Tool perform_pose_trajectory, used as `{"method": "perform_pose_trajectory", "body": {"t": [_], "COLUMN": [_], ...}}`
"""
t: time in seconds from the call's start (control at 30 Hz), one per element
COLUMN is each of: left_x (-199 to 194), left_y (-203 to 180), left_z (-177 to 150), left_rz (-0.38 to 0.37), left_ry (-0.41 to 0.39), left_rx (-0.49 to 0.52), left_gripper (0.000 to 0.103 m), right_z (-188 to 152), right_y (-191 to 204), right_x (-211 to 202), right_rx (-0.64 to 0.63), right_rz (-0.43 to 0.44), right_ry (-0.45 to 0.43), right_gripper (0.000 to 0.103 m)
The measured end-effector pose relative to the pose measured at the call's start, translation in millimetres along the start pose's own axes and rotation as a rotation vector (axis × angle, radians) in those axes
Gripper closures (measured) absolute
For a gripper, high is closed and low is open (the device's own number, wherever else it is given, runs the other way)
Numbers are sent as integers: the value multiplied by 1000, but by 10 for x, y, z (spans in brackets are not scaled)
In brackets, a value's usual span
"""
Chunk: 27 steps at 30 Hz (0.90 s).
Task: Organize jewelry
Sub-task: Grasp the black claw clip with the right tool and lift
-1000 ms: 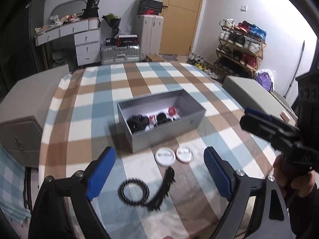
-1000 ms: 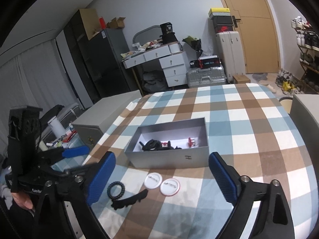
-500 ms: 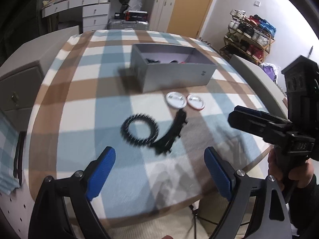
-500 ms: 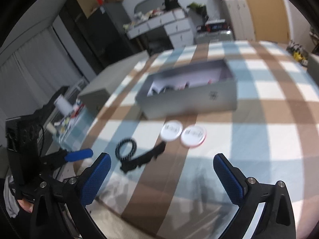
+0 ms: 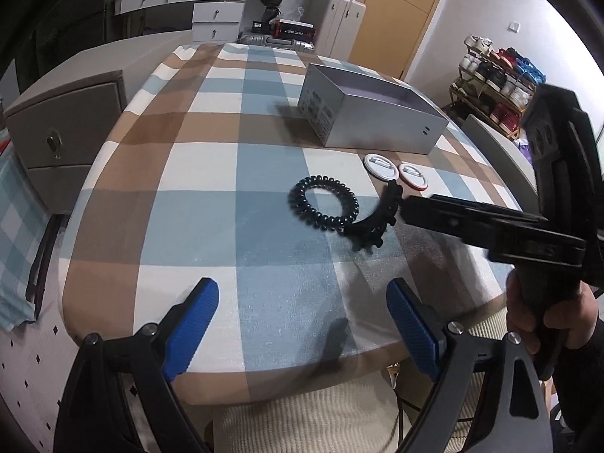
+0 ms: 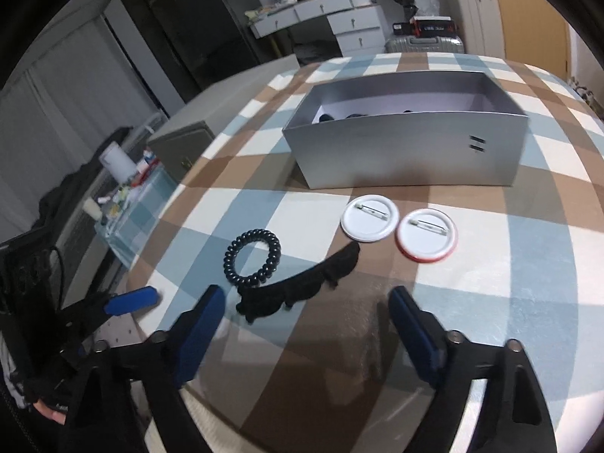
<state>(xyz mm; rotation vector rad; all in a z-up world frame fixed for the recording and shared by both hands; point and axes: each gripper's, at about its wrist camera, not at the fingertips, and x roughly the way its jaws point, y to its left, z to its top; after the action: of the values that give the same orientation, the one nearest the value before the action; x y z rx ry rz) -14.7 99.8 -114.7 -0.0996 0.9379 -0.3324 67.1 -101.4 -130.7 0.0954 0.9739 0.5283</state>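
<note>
Both grippers over the near edge of the checked tablecloth [image 6: 528, 249].
I read the left gripper [image 5: 302, 324] spread and empty; the right gripper [image 6: 305, 324], jaws just closing, grips nothing, beside the black hair claw [image 6: 298, 287], which touches the spiral hair tie [image 6: 252, 256]. Two pin badges [image 6: 398, 226] lie before the grey box [image 6: 407, 151].

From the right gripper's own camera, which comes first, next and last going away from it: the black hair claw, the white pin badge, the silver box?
Seen from the right gripper, jaws open and lately narrowing, nothing between them:
1. Black hair claw, just ahead of the fingertips, slightly left.
2. White pin badge, further up the checked cloth, lying pin-side up.
3. Silver box, behind the badge, farthest.
</note>
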Motion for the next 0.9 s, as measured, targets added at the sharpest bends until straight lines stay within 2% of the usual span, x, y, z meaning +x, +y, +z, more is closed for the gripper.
{"method": "perform_pose_trajectory", "body": {"t": [0.23,0.3,0.43,0.5,0.67,0.9], "left_x": [-19,-5,12,11,-1,-7], "left_y": [34,62,102,124,135,153], "left_z": [-19,-31,-35,-39,-29,-12], "left_rz": [15,11,12,12,7,9], "left_ry": [-14,-4,4,5,8,11], "left_rx": [1,-5,-18,-27,-40,-46], "left_gripper": [15,15,15,15,15,15], "right_z": [79,79,57,50,36,14], "right_y": [107,128,149,154,145,89], "right_x": [154,186,183,174,161,124], "right_rx": [-19,-27,-47,-64,-79,-65], "right_rz": [-39,-64,-99,-122,-137,-123], "right_ry": [28,28,23,19,16,-1], "right_gripper": [24,34,46,59,80,82]}}
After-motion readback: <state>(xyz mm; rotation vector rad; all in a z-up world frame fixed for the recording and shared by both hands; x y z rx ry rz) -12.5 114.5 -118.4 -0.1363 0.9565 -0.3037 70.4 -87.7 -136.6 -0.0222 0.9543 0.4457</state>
